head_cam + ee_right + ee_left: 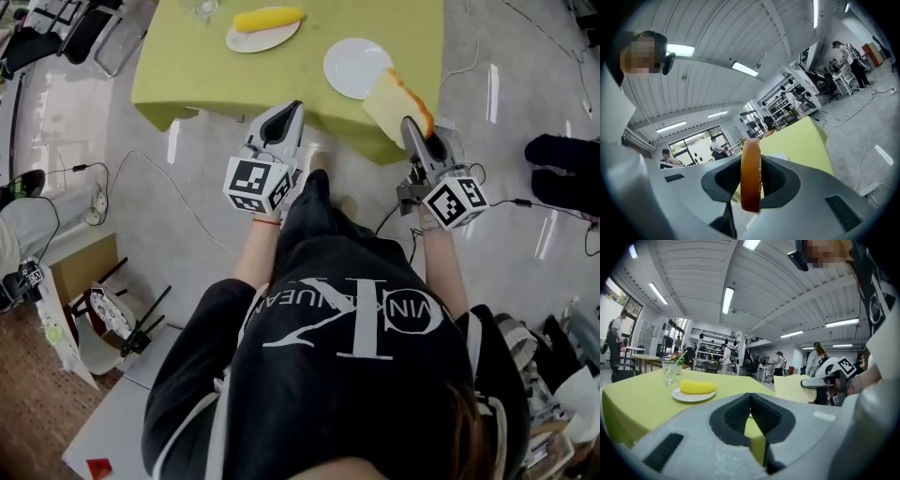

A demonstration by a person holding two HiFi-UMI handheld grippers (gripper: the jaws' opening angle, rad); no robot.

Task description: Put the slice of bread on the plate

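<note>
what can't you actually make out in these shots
- Head view: part of the empty plate rim is hidden behind the slice of bread clamped in the right tool.
- Right gripper view: the bread shows edge-on, crust only; its flat faces are turned out of sight.
- Head view: the glass is cut off by the top edge.
- Yellow food on the far plate: too small to name in any view.

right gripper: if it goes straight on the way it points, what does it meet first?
Probably the empty plate: in the head view the right gripper, shut on the bread, aims over the near edge of the table at it. Height is unclear, so the bread could catch that edge first.
</note>
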